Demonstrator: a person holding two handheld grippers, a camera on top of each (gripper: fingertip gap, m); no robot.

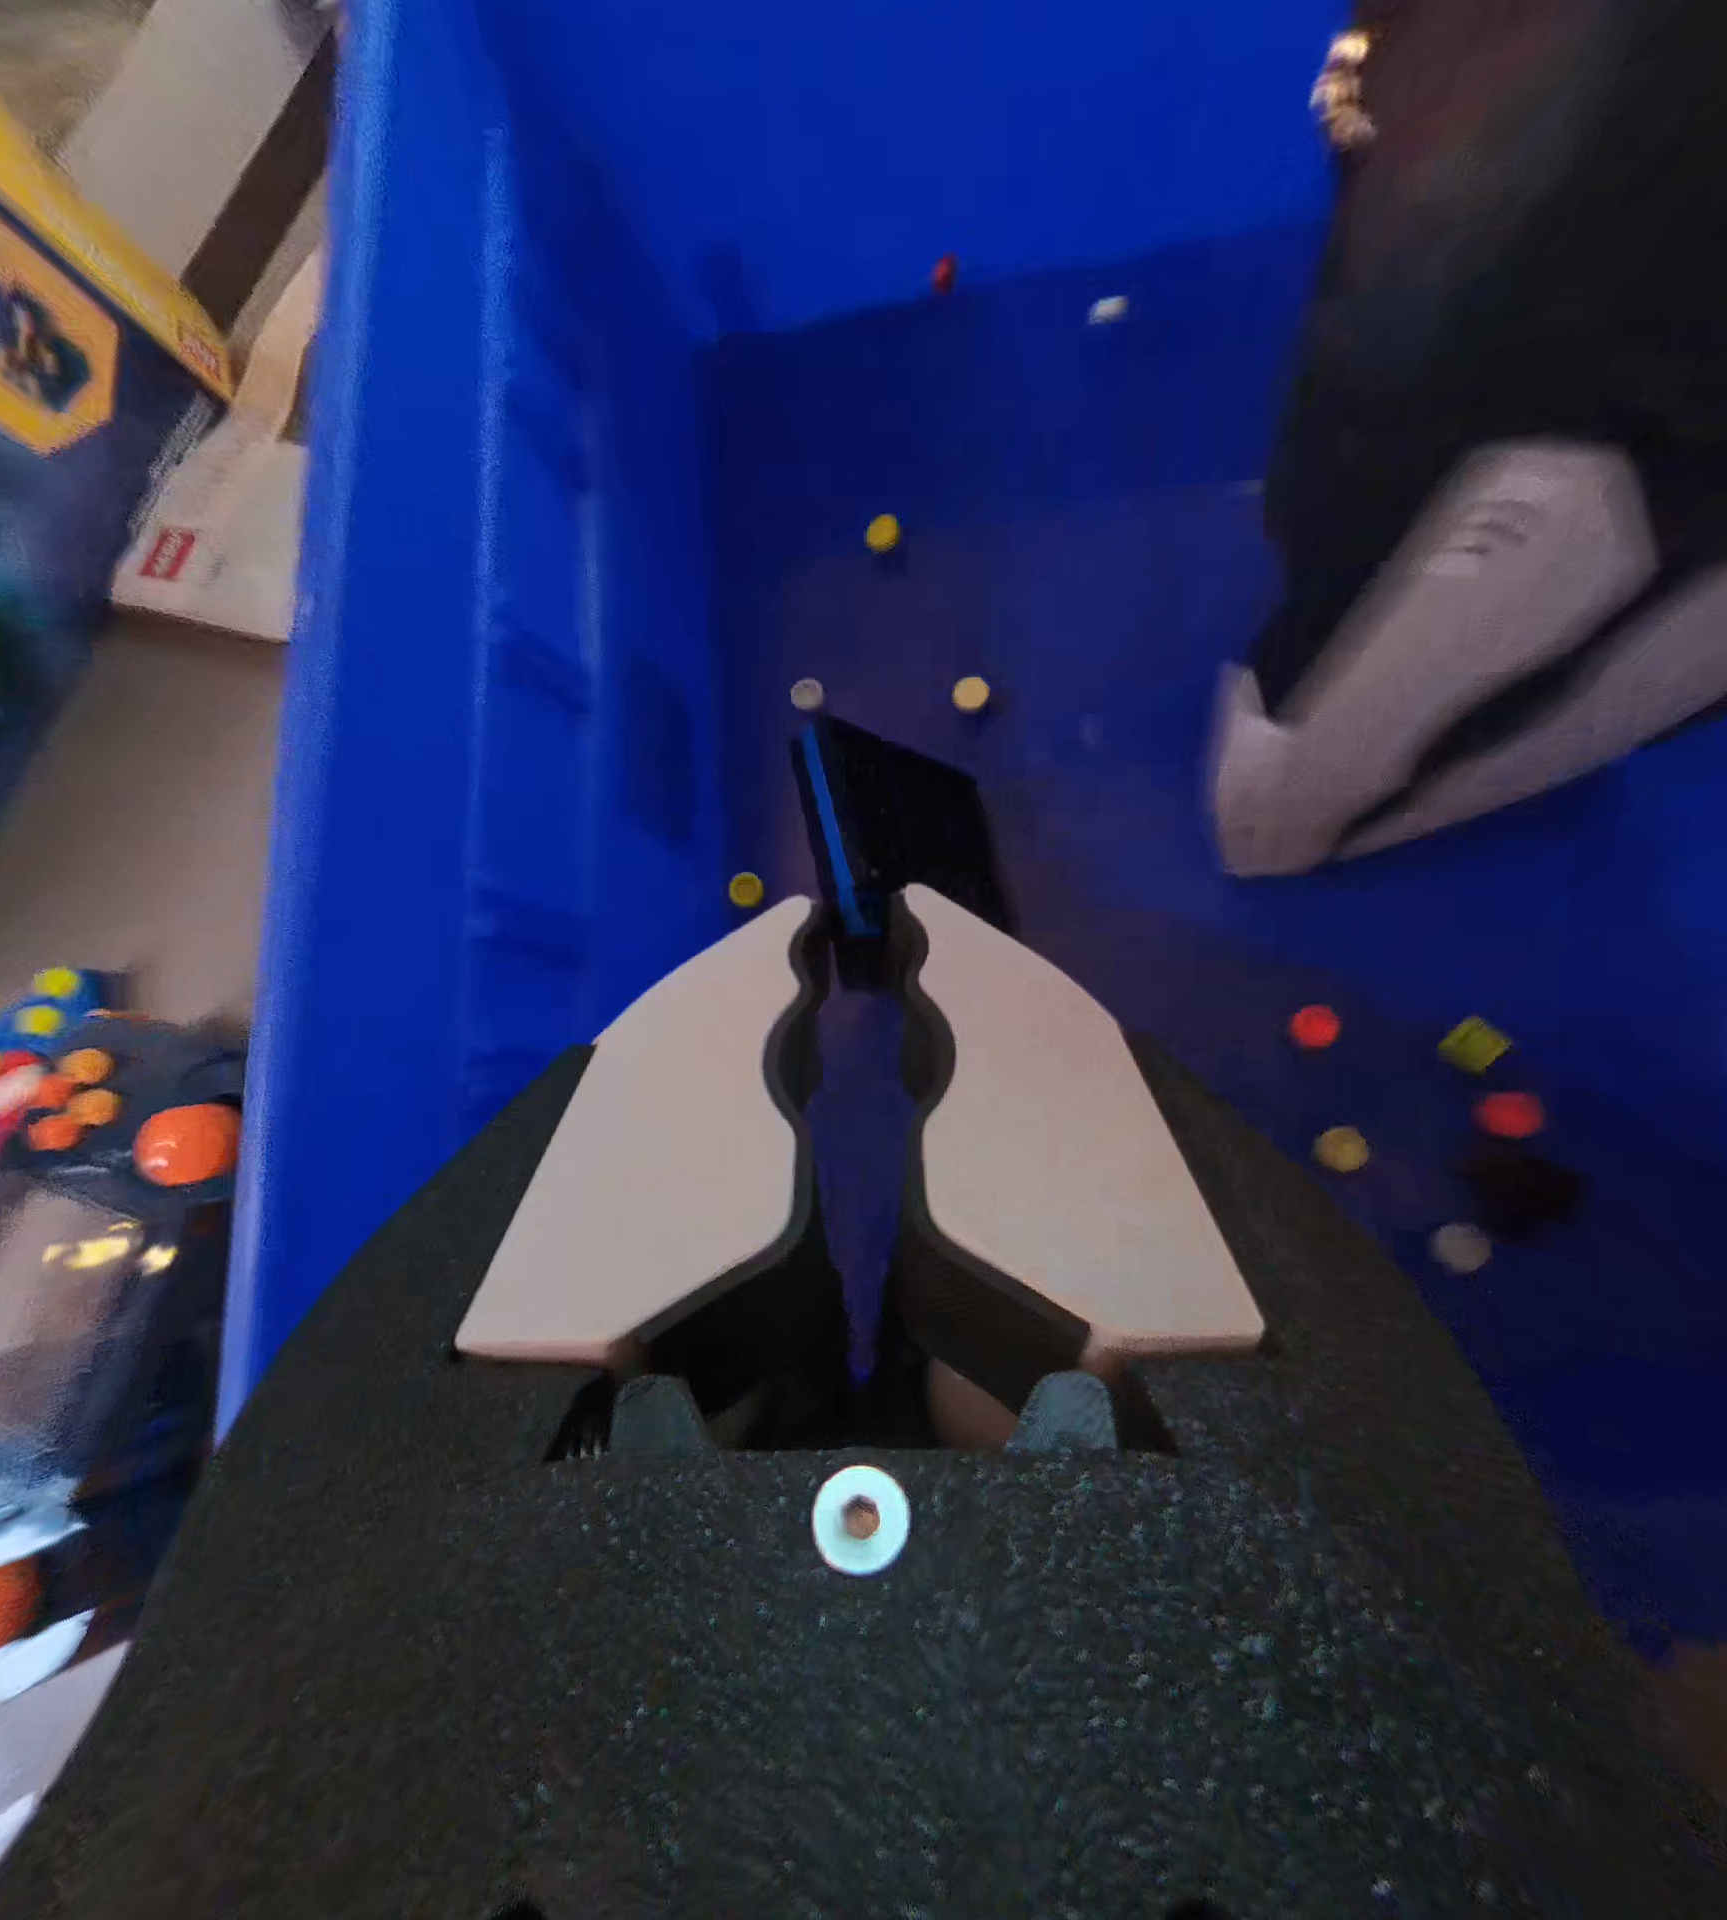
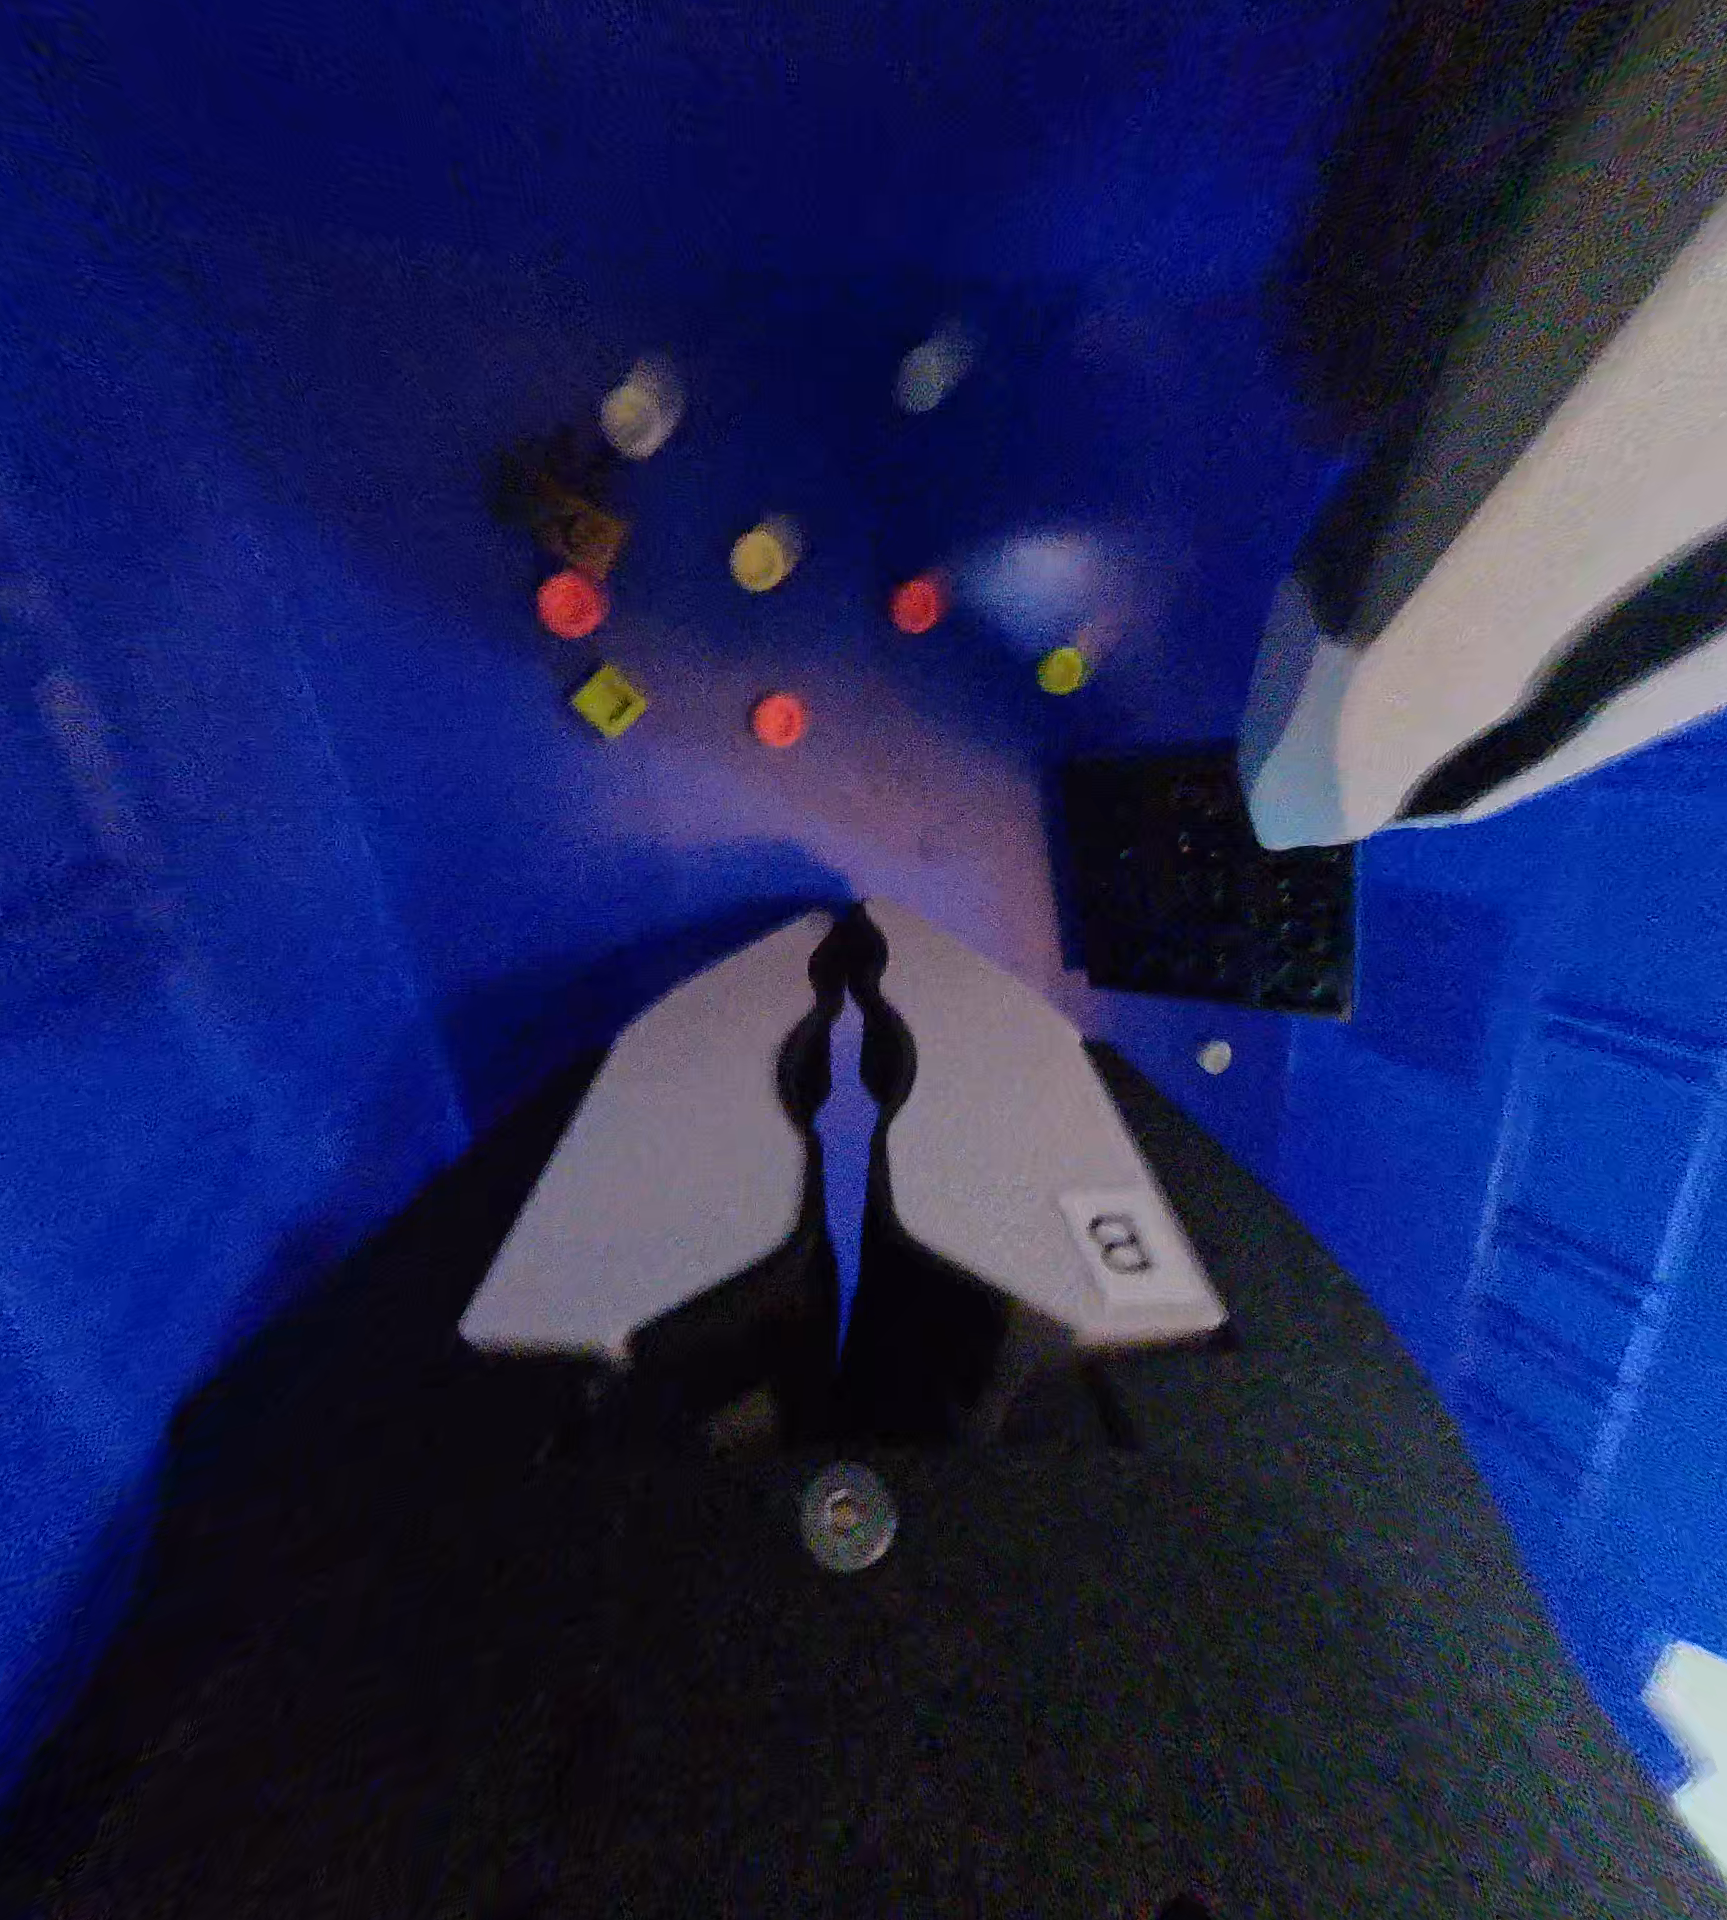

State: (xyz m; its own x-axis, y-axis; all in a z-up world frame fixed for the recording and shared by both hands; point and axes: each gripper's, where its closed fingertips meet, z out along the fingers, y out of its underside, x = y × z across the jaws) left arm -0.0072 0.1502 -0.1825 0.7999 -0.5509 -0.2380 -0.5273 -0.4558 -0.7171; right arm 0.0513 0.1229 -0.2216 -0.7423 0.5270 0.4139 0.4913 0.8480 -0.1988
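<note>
My left tool [image 1: 857,912] clamps a black studded plate [image 1: 890,821] edge-on inside the blue bin [image 1: 485,623]. My right tool [image 2: 854,914], tips together and empty, sits near small round studs [image 2: 763,556] on the bin floor.

A small white sticker [image 2: 1134,1247] with one dark printed character sits on the right gripper [image 2: 854,914], while a white carton [image 1: 215,540] and a yellow-edged box [image 1: 17,301] each carry a red logo patch, too blurred to read.
</note>
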